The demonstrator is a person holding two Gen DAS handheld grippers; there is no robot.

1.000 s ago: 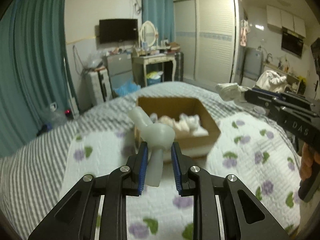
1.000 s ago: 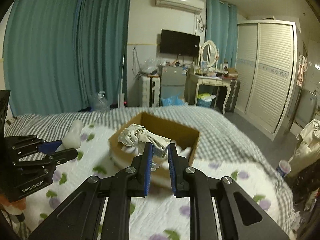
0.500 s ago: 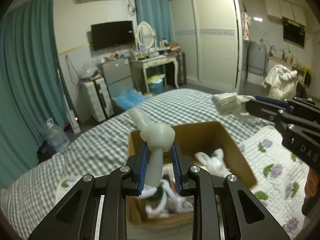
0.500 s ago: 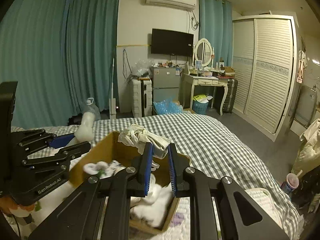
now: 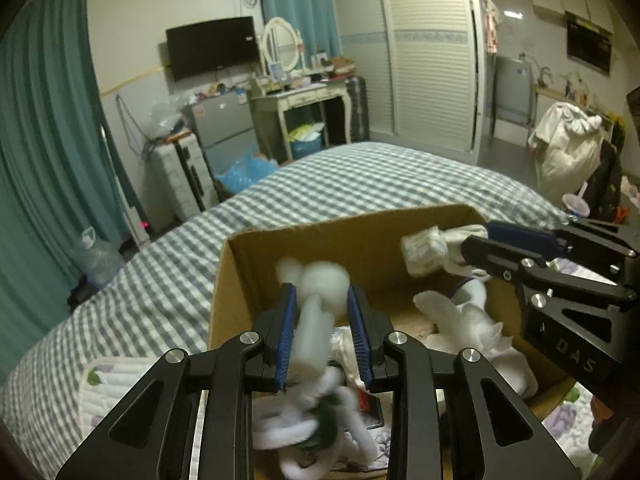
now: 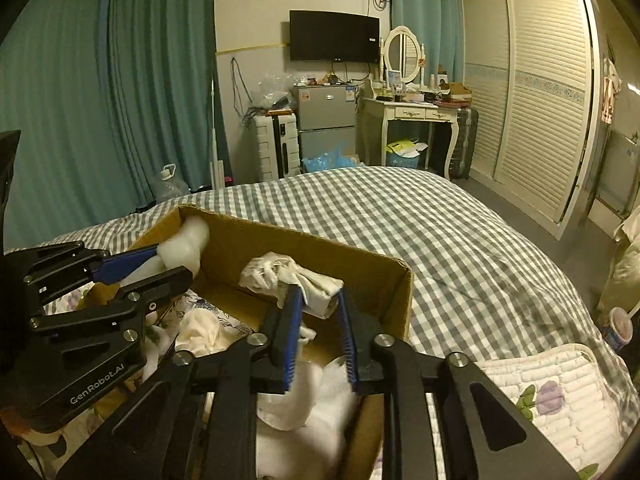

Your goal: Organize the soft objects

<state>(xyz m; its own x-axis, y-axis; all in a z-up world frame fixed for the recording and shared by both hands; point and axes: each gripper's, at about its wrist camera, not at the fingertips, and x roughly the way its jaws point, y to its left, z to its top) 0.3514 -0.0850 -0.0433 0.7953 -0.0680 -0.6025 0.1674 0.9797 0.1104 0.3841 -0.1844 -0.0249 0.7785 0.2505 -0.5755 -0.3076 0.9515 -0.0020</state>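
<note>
Cardboard box [image 5: 234, 280]: open-topped, brown, stood on a bed [image 5: 360, 184] with a grey-and-white checked cover; a floral quilted pad [image 6: 552, 384] lay under and beside it.

Left gripper [image 5: 322, 308]: black frame, blue pads; its 2 pads were clamped on the stem of a pale rubbery toy [image 5: 320, 292] with a rounded head, held over the box's near-left part. In the right wrist view the same toy [image 6: 186, 246] showed at the box's far-left corner, above the rim.

Right gripper [image 6: 316, 308]: black frame, blue pads; its 2 pads were pressed onto a bunched white cloth [image 6: 296, 280], held inside the box opening, near the far wall. In the left wrist view the cloth [image 5: 426, 250] hung at the right side of the box.

Box contents: several white soft items [image 5: 472, 332], piled loosely on the box floor; individual pieces were blurred and hard to tell apart.

Surroundings: teal curtains [image 6: 120, 80], wall-mounted television [image 6: 334, 36], dressing table with oval mirror [image 6: 404, 56], louvred wardrobe [image 6: 532, 88].
</note>
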